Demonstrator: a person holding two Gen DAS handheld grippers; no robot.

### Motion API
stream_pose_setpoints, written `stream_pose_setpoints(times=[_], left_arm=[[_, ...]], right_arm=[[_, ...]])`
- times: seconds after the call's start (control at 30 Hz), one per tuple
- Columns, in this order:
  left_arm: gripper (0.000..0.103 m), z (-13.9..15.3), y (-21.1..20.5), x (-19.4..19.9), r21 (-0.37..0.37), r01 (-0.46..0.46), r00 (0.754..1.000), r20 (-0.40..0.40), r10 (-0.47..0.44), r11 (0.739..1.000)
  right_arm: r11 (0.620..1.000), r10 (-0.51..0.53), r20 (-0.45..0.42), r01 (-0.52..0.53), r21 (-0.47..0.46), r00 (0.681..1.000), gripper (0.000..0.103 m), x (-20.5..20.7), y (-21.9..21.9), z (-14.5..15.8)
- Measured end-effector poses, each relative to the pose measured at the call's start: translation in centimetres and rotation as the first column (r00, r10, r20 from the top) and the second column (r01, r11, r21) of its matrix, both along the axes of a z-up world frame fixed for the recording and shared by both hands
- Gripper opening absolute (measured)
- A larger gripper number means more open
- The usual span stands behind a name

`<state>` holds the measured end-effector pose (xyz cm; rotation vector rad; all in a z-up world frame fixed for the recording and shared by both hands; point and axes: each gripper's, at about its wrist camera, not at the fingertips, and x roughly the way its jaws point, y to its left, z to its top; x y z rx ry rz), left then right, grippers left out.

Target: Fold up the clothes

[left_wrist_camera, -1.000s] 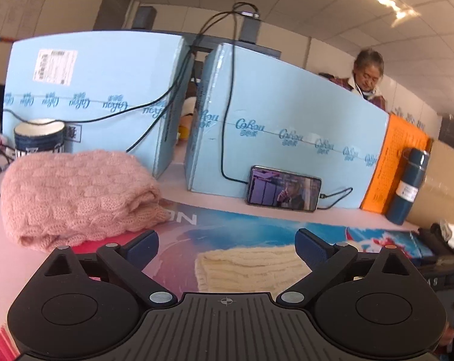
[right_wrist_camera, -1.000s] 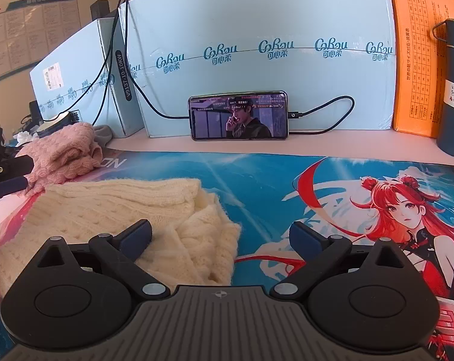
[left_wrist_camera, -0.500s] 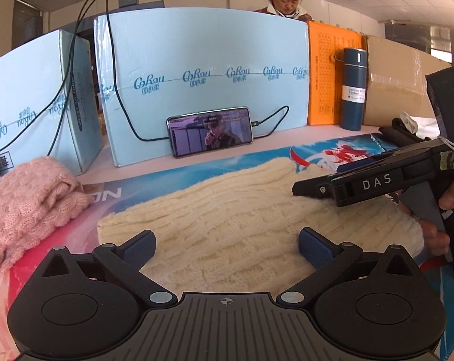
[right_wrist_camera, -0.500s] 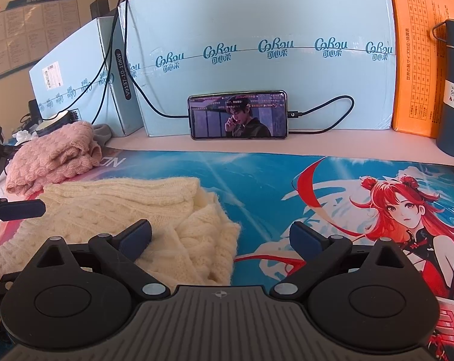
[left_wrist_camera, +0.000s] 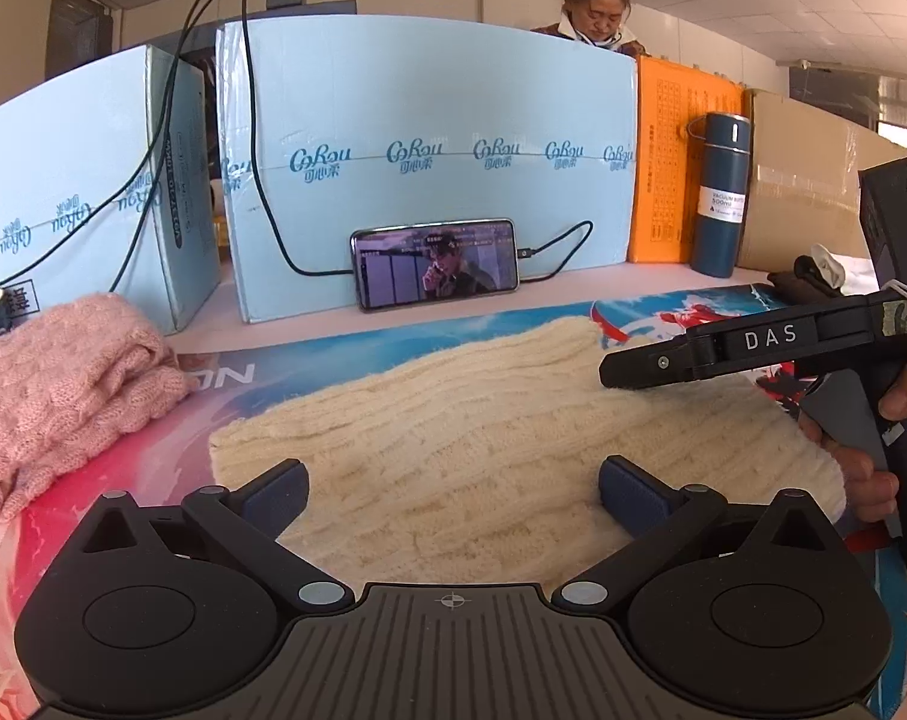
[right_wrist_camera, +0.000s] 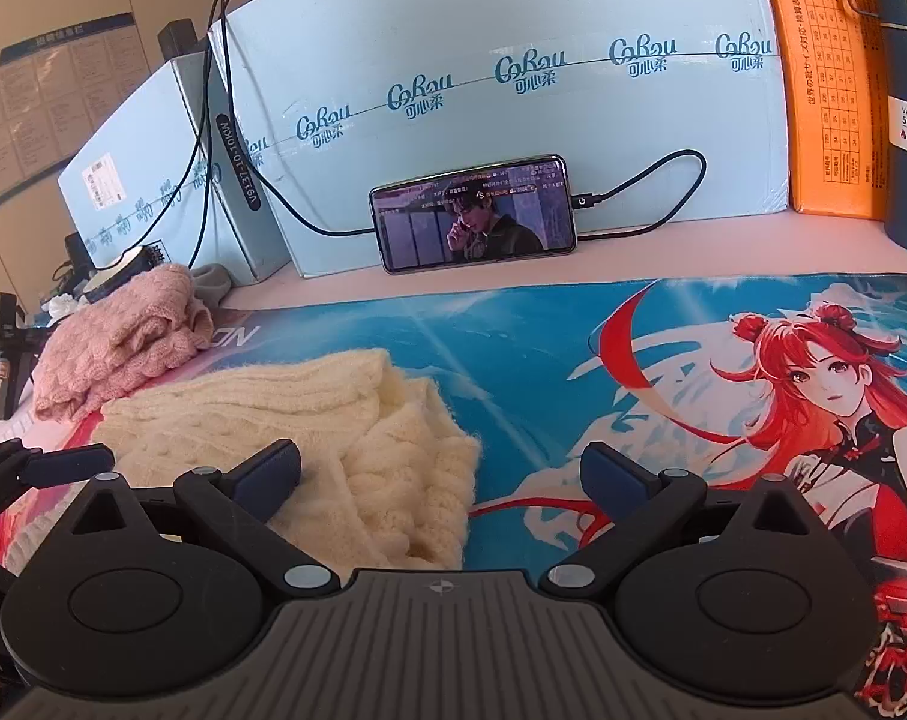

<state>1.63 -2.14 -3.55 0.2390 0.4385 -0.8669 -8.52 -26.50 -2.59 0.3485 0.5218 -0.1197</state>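
Observation:
A cream knit sweater (left_wrist_camera: pixel 453 438) lies folded on the printed desk mat (right_wrist_camera: pixel 573 372); it also shows in the right wrist view (right_wrist_camera: pixel 285 420). My left gripper (left_wrist_camera: pixel 453 489) is open and empty, just above the sweater's near edge. My right gripper (right_wrist_camera: pixel 441 474) is open and empty, over the sweater's right edge and the mat. It also shows from the side in the left wrist view (left_wrist_camera: pixel 723 354), over the sweater's right end. A folded pink knit sweater (left_wrist_camera: pixel 57 384) lies at the left, also seen in the right wrist view (right_wrist_camera: pixel 123 342).
Light blue cardboard boxes (left_wrist_camera: pixel 429 138) stand along the back. A phone (left_wrist_camera: pixel 435 264) playing video leans against them with a cable. A blue vacuum flask (left_wrist_camera: pixel 720 192) and an orange panel (left_wrist_camera: pixel 669 162) stand at the back right. A person (left_wrist_camera: pixel 597 6) sits behind the boxes.
The left gripper swung right from facing the pink sweater and came over the cream sweater. The right gripper tilted slightly down and stayed open.

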Motion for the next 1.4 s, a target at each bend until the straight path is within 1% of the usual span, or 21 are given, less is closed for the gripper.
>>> stream_pose_setpoints(times=[0.07, 0.13, 0.2, 0.27, 0.33, 0.43, 0.5, 0.6, 0.67, 0.73, 0.8, 0.87, 0.93, 1.0, 1.07, 1.1, 1.2, 1.27, 1.3, 1.37, 1.4], left_arm=[[0.103, 0.5, 1.0, -0.1, -0.03, -0.035, 0.999, 0.005, 0.035, 0.999], [0.103, 0.7, 2.5, 0.7, -0.072, -0.073, 0.996, -0.062, 0.069, 0.995], [0.103, 0.9, 4.0, 1.5, -0.111, -0.114, 0.986, -0.131, 0.099, 0.987], [0.103, 1.0, 5.4, 2.3, -0.147, -0.157, 0.972, -0.2, 0.126, 0.977], [0.103, 0.6, 6.5, 2.9, -0.166, -0.177, 0.954, -0.269, 0.128, 0.97], [0.103, -0.1, 7.3, 2.7, -0.145, -0.192, 0.944, -0.298, 0.142, 0.971], [0.103, -0.6, 7.7, 2.7, -0.152, -0.178, 0.934, -0.337, 0.118, 0.972], [0.103, -1.1, 8.3, 2.4, -0.168, -0.157, 0.915, -0.395, 0.08, 0.973], [0.103, -0.9, 8.3, 1.8, -0.123, -0.139, 0.922, -0.379, 0.084, 0.983], [0.103, -0.6, 8.2, 1.2, -0.093, -0.112, 0.924, -0.375, 0.069, 0.989], [0.103, -0.7, 8.2, 1.0, -0.108, -0.075, 0.913, -0.408, 0.024, 0.991], [0.103, -0.9, 7.8, 0.6, -0.129, -0.059, 0.914, -0.405, 0.001, 0.99], [0.103, -1.1, 7.2, 0.5, -0.141, -0.069, 0.916, -0.401, 0.007, 0.988], [0.103, -1.2, 6.8, 0.5, -0.157, -0.079, 0.915, -0.403, 0.009, 0.984], [0.103, -1.2, 6.5, 0.6, -0.179, -0.078, 0.911, -0.413, -0.003, 0.981], [0.103, -1.3, 6.3, 0.6, -0.193, -0.079, 0.909, -0.416, -0.009, 0.978], [0.103, -1.6, 5.7, 0.7, -0.235, -0.081, 0.905, -0.425, -0.027, 0.969], [0.103, -1.8, 5.4, 0.6, -0.262, -0.09, 0.902, -0.43, -0.033, 0.961], [0.103, -1.8, 5.3, 0.6, -0.269, -0.096, 0.903, -0.429, -0.03, 0.958], [0.101, -1.8, 4.9, 0.3, -0.271, -0.111, 0.907, -0.42, -0.014, 0.956], [0.099, -1.9, 4.8, 0.2, -0.266, -0.119, 0.912, -0.411, 0.0, 0.957]], right_arm=[[1.0, -0.018, 0.021, 0.018, 0.018, 1.0, 0.1, -0.4, -0.3, 0.2], [0.998, -0.039, 0.049, 0.036, 0.055, 0.998, 0.099, -0.8, -0.9, 0.5], [0.991, -0.041, 0.085, 0.03, 0.127, 0.996, 0.099, -1.4, -1.8, 0.8], [0.976, -0.035, 0.113, 0.01, 0.219, 0.993, 0.099, -1.9, -2.8, 0.9], [0.953, -0.023, 0.118, -0.014, 0.301, 0.993, 0.099, -2.2, -3.4, 0.7], [0.93, 0.004, 0.089, -0.037, 0.366, 0.996, 0.1, -2.3, -3.7, 0.3], [0.926, 0.028, 0.066, -0.05, 0.373, 0.997, 0.1, -2.1, -3.4, 0.1], [0.932, 0.064, 0.042, -0.075, 0.355, 0.997, 0.1, -1.8, -2.6, 0.0], [0.935, 0.082, 0.042, -0.091, 0.342, 0.996, 0.1, -1.8, -2.2, -0.1], [0.938, 0.087, 0.042, -0.096, 0.333, 0.995, 0.101, -1.8, -1.8, -0.1], [0.941, 0.095, 0.044, -0.104, 0.321, 0.995, 0.101, -1.7, -1.5, -0.2], [0.939, 0.106, 0.048, -0.116, 0.323, 0.993, 0.1, -1.4, -1.2, -0.2], [0.938, 0.123, 0.05, -0.133, 0.32, 0.991, 0.099, -1.0, -0.7, -0.3], [0.945, 0.13, 0.044, -0.137, 0.298, 0.991, 0.098, -0.8, -0.2, -0.2], [0.947, 0.142, 0.04, -0.147, 0.286, 0.989, 0.091, -0.8, 0.0, -0.2], [0.943, 0.148, 0.041, -0.154, 0.294, 0.988, 0.09, -0.8, 0.0, -0.2], [0.931, 0.16, 0.047, -0.167, 0.324, 0.986, 0.079, -0.8, -0.1, -0.4], [0.926, 0.165, 0.06, -0.175, 0.335, 0.984, 0.067, -0.9, -0.1, -0.3], [0.923, 0.169, 0.075, -0.185, 0.337, 0.983, 0.064, -1.1, -0.1, -0.3], [0.916, 0.178, 0.105, -0.204, 0.346, 0.978, 0.05, -1.5, 0.0, -0.1], [0.911, 0.182, 0.118, -0.213, 0.353, 0.976, 0.048, -1.6, 0.1, 0.0]])
